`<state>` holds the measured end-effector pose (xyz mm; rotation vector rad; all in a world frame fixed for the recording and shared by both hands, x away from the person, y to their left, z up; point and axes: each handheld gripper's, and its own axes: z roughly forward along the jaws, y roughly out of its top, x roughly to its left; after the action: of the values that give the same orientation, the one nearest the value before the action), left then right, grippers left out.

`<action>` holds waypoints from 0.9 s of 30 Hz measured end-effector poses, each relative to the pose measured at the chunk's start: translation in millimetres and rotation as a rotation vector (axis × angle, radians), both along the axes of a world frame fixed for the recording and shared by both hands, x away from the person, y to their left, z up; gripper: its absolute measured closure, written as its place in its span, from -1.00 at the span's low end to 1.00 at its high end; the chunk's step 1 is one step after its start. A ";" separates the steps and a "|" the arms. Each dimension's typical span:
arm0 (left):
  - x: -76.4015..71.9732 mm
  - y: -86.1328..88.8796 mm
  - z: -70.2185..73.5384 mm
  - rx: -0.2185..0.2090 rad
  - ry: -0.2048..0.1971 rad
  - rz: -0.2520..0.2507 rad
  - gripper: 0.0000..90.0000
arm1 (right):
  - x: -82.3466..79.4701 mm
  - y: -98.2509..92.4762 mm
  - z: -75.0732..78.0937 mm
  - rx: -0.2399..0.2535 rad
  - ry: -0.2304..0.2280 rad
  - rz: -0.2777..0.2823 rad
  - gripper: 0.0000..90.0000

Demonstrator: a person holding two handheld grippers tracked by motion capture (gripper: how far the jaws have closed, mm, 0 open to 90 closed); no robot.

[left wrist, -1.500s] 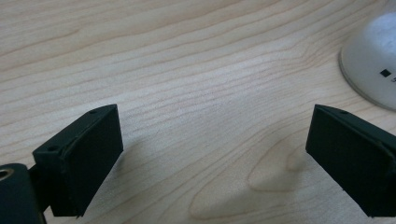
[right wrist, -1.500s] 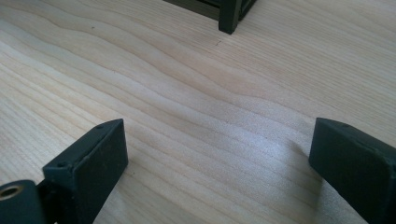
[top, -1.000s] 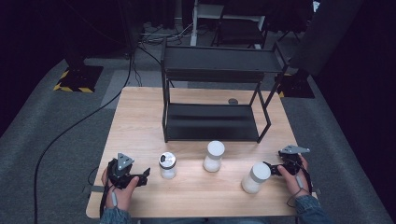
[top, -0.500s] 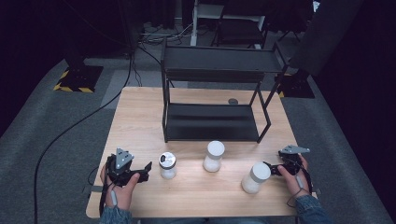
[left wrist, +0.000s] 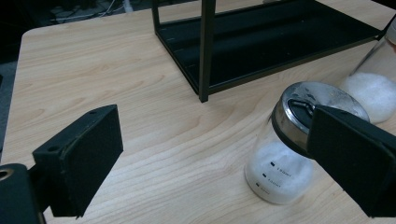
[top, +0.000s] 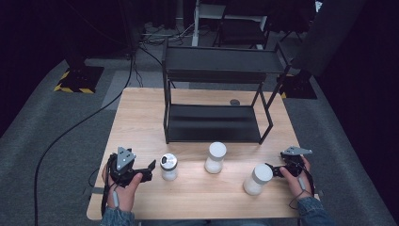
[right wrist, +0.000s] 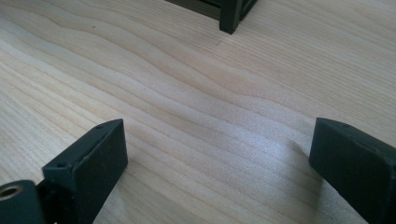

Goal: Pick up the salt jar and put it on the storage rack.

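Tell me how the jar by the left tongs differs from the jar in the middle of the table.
The left jar has a shiny metal shaker lid with openings; the middle jar has a plain white cap. The left jar looks shorter than the middle jar. The left jar stands just ahead of the open left tongs, while the middle jar stands apart from both tongs. Both are clear, upright, and hold white powder.

1 overhead view, 2 close jaw-level views of table (top: 141, 122)
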<state>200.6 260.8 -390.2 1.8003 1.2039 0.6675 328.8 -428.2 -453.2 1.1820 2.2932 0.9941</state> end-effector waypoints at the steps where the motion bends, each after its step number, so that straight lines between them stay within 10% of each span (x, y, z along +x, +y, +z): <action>1: 0.3 -0.5 0.0 -0.010 0.001 0.001 -0.92 | 0.0 0.0 0.0 0.000 0.000 0.000 -0.90; 27: 14.1 -29.2 9.5 -0.040 -0.009 -0.077 -0.94 | 0.3 -0.6 0.0 0.000 0.000 0.004 -0.91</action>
<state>214.6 231.6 -380.7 1.7986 1.1287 0.6034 329.1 -428.8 -453.2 1.1787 2.2962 0.9957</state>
